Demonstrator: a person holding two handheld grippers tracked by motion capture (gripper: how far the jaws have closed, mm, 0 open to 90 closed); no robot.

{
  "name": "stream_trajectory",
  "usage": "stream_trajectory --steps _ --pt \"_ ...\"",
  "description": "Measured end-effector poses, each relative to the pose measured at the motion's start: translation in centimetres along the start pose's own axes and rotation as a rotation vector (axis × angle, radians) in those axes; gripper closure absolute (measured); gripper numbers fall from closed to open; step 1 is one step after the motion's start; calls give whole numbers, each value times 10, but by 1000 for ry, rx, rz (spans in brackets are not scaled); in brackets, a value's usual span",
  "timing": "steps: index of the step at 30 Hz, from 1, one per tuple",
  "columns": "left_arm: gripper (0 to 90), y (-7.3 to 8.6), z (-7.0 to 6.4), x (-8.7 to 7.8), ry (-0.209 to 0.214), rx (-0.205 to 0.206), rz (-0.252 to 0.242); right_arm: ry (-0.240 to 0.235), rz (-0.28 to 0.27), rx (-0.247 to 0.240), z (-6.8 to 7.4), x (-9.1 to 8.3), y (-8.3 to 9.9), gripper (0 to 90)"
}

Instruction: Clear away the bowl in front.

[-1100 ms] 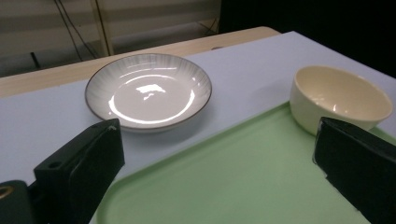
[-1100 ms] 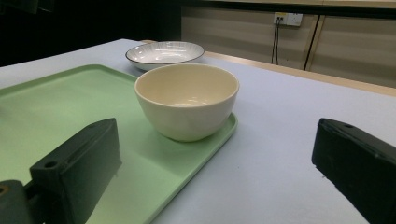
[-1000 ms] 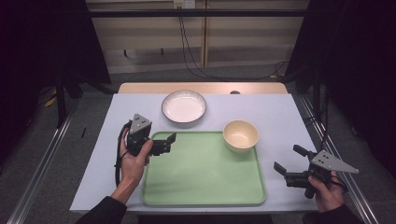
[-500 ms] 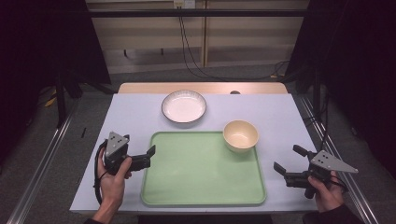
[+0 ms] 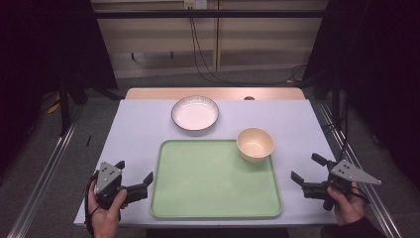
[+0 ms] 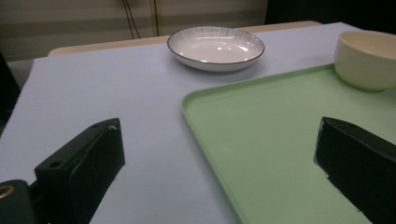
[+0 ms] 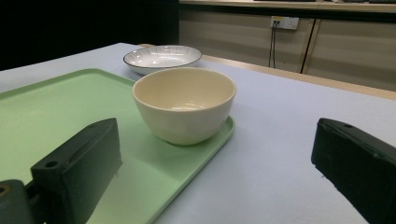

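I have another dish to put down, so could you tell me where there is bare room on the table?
Most of the green tray is bare; only the cream bowl sits in its far right corner. The cloth left of the white plate is open too. Both near corners are taken by the left gripper and right gripper.

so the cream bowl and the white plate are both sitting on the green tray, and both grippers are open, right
Not quite. Only the cream bowl sits on the green tray, at its far right corner. The white plate rests on the table beyond the tray, as the high view shows. Both the left gripper and the right gripper are open.
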State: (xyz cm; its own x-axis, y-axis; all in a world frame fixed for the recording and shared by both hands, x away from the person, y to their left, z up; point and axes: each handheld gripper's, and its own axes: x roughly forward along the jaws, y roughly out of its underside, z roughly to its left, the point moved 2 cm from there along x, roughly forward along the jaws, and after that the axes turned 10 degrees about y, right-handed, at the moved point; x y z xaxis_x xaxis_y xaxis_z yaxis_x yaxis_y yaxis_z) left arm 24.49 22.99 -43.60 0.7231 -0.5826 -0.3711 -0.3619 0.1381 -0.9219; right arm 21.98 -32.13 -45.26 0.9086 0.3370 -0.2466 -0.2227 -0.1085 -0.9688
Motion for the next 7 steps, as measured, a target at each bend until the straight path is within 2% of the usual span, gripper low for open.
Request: stream_trajectory --steps 4,7 --pt "20 3 3 1 -6 -24 7 3 15 3 1 2 1 11" --pt "21 3 2 3 -1 -18 17 2 23 1 0 3 2 10"
